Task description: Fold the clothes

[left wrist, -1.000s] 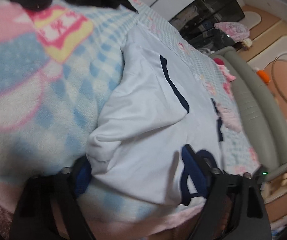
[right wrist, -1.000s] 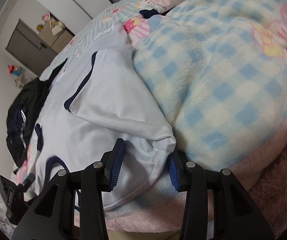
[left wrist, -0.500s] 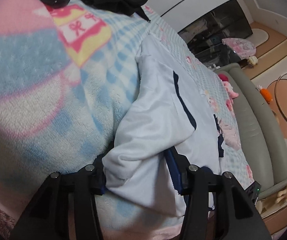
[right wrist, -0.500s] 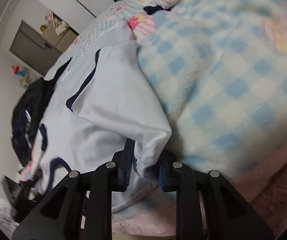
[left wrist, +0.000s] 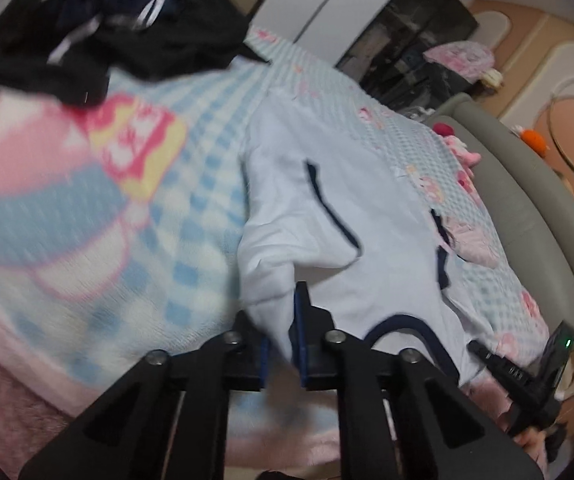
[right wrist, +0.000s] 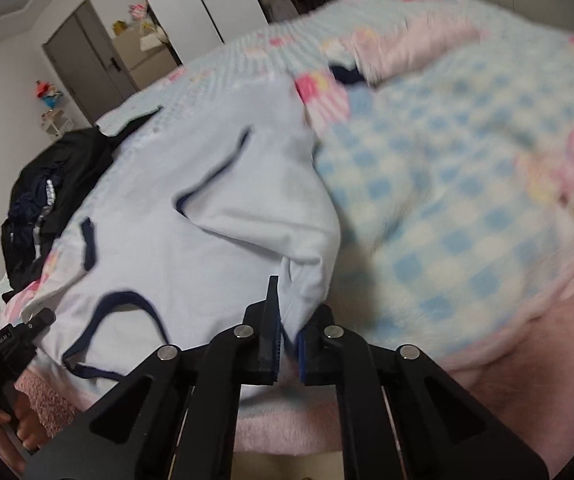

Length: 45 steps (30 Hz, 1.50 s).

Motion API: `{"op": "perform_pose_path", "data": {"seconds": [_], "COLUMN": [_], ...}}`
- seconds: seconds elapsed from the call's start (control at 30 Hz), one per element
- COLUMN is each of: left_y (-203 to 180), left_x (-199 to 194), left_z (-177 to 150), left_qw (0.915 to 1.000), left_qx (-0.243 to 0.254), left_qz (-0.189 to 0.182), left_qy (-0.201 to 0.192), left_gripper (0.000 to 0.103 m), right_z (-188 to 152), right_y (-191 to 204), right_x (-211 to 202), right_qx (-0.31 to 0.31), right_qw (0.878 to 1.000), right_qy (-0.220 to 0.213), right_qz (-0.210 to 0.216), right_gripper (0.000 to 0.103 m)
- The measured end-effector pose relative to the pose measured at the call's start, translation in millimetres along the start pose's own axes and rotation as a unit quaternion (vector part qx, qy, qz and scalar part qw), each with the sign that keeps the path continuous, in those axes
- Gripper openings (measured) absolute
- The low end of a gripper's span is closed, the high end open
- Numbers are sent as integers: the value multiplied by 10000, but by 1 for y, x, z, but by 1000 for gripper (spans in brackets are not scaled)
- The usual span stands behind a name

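Pinching shirt (left wrist: 387, 248) edge w/ L gripper (left wrist: 283, 344) & R gripper (right wrist: 287, 344) fingers clenched, prob. to carry a fold across bed (right wrist: 467, 216).

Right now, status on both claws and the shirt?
Left claw shut on white shirt. Right claw shut on it too. Nothing blocking.

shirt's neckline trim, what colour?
Dark navy trim on a pale blue-white shirt, clearest in the right wrist view.
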<state>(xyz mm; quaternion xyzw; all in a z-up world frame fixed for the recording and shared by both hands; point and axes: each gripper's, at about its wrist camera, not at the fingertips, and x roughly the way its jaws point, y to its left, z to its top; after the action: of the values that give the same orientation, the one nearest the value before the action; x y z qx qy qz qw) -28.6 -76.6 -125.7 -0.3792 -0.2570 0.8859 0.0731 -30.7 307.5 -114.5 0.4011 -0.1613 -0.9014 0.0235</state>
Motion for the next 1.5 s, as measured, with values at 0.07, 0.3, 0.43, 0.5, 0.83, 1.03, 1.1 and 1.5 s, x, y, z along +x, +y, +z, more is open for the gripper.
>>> {"op": "perform_pose_path", "data": {"seconds": [0.07, 0.3, 0.43, 0.5, 0.83, 1.03, 1.1, 1.5], "left_y": [-3, 19, 36, 36, 41, 36, 39, 26], "left_x": [-12, -3, 10, 13, 22, 27, 28, 41], "left_z": [2, -3, -5, -2, -10, -2, -5, -5], "left_qw": [9998, 9988, 9942, 9936, 9920, 9859, 9854, 9853], "left_qx": [187, -256, -856, -848, -1089, -1048, -1125, -1088], "left_qz": [8, -240, -533, -651, -518, -1266, -1234, -1312], "left_qy": [-12, 331, 383, 352, 375, 302, 343, 131], "left_gripper": [5, 5, 6, 9, 48, 45, 30, 49], "right_z": [3, -11, -15, -13, -13, -11, -10, -9], "right_y": [2, -9, -23, -25, -33, -29, -27, -16], "right_x": [-16, -15, 9, 16, 21, 32, 37, 55], "right_qx": [-26, 187, 749, 887, 1141, 1010, 962, 1031], "right_qw": [9999, 9992, 9931, 9907, 9885, 9909, 9917, 9848], "right_qy": [-114, 164, 544, 597, 495, 517, 528, 648], "right_qz": [104, 327, 718, 844, 861, 730, 666, 1240], "right_gripper": [3, 6, 11, 20, 42, 32, 24, 29]}}
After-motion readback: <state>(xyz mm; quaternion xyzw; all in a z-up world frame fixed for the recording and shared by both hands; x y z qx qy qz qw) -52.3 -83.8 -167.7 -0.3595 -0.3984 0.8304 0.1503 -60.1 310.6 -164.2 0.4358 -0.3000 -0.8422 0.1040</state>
